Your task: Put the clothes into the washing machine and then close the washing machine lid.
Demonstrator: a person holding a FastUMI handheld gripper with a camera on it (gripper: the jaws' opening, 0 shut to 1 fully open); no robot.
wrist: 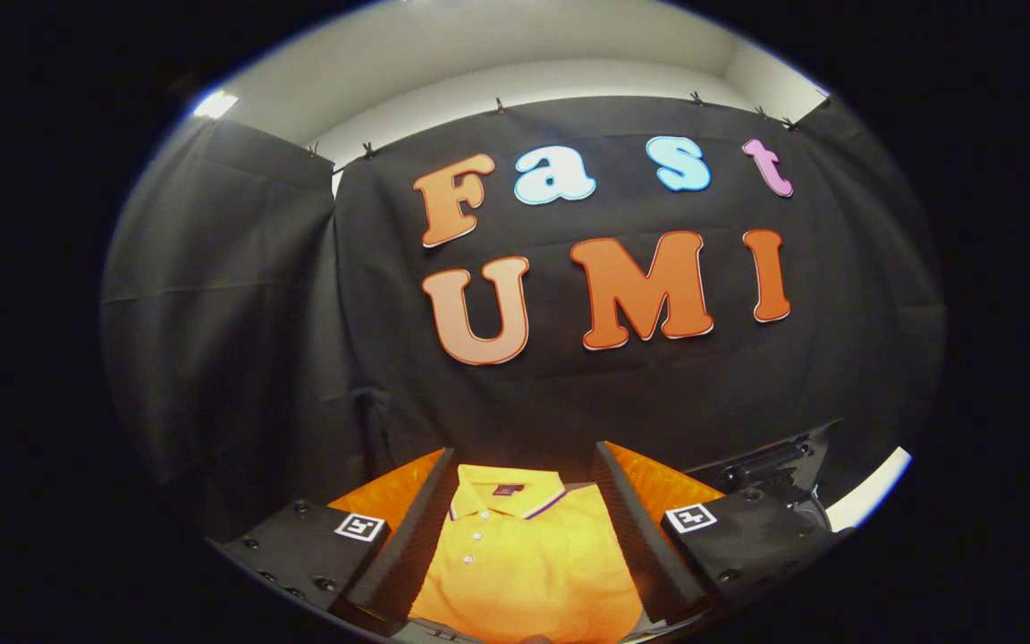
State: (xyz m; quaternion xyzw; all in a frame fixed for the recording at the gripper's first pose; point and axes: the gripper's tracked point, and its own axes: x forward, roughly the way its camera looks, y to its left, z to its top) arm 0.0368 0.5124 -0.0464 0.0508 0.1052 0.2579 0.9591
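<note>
While held wide open, gripper (524, 528) framed a folded yellow polo shirt (528, 563) lying flat between its two fingers, collar toward the black cloth wall (569, 394) beyond. Touched neither finger, as far as seen. Dark fixture (770, 465) stood just beyond the right finger.

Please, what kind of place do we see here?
Probably a recording booth, not a real home. A black cloth wall is clipped up below a white wall and ceiling. A folded yellow polo shirt with a striped collar lies between the open fingers of the gripper, which do not touch it.
</note>
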